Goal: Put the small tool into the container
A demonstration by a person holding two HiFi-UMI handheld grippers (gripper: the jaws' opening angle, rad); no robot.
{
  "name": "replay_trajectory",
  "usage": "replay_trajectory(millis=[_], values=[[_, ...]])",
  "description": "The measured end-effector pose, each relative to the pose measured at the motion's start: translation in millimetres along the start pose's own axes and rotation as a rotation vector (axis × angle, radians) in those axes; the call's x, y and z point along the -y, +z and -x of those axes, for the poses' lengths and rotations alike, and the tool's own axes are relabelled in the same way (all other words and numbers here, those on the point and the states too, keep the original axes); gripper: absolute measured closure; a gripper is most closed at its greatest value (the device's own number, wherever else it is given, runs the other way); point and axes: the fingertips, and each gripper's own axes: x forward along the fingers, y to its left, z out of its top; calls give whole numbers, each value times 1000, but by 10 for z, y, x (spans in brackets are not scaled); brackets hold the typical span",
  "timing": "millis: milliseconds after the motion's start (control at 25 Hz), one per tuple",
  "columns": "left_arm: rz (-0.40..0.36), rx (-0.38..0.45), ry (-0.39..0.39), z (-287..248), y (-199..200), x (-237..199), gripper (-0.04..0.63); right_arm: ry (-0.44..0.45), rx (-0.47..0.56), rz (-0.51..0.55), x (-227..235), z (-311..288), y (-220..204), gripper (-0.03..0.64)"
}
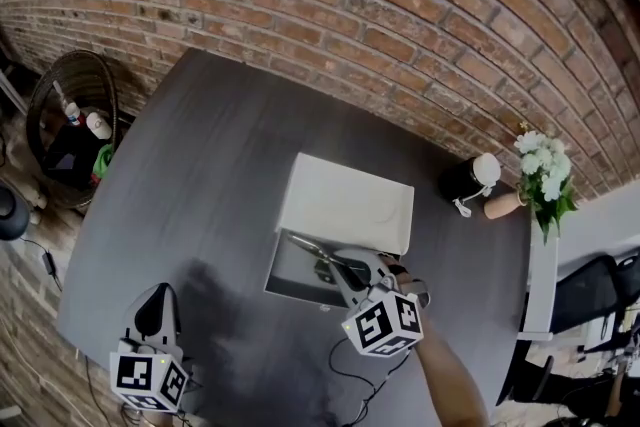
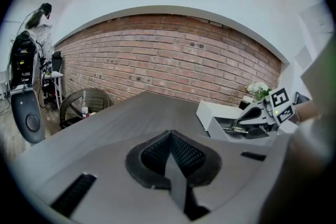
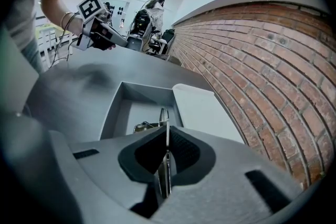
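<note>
An open grey container point(image 1: 296, 277) sits mid-table with its white lid point(image 1: 345, 200) lying flat against its far side. My right gripper point(image 1: 340, 267) hangs over the container, shut on a small metal tool point(image 1: 312, 250) whose thin tip points out over the box's inside. In the right gripper view the tool point(image 3: 164, 119) stands edge-on between the closed jaws of the gripper point(image 3: 167, 157), above the container point(image 3: 137, 113). My left gripper point(image 1: 155, 313) stays near the table's front left, shut and empty point(image 2: 170, 157). From there the container point(image 2: 218, 127) and the right gripper point(image 2: 253, 115) lie to the right.
A wicker basket point(image 1: 68, 115) with bottles stands on the floor to the left. A dark cup point(image 1: 468, 179) and a vase of white flowers point(image 1: 542, 173) sit at the table's far right, by the brick wall point(image 1: 400, 25). A cable point(image 1: 352, 377) trails along the near edge.
</note>
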Motion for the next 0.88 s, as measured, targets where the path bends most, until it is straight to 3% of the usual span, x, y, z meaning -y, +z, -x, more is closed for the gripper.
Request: replay_trajectory(millis=[480, 880], values=[[-21, 21, -12, 58, -112, -83, 592, 111, -18, -88, -123, -7, -69, 535], [13, -5, 7, 144, -55, -46, 592, 242, -55, -171, -240, 53, -117, 495]])
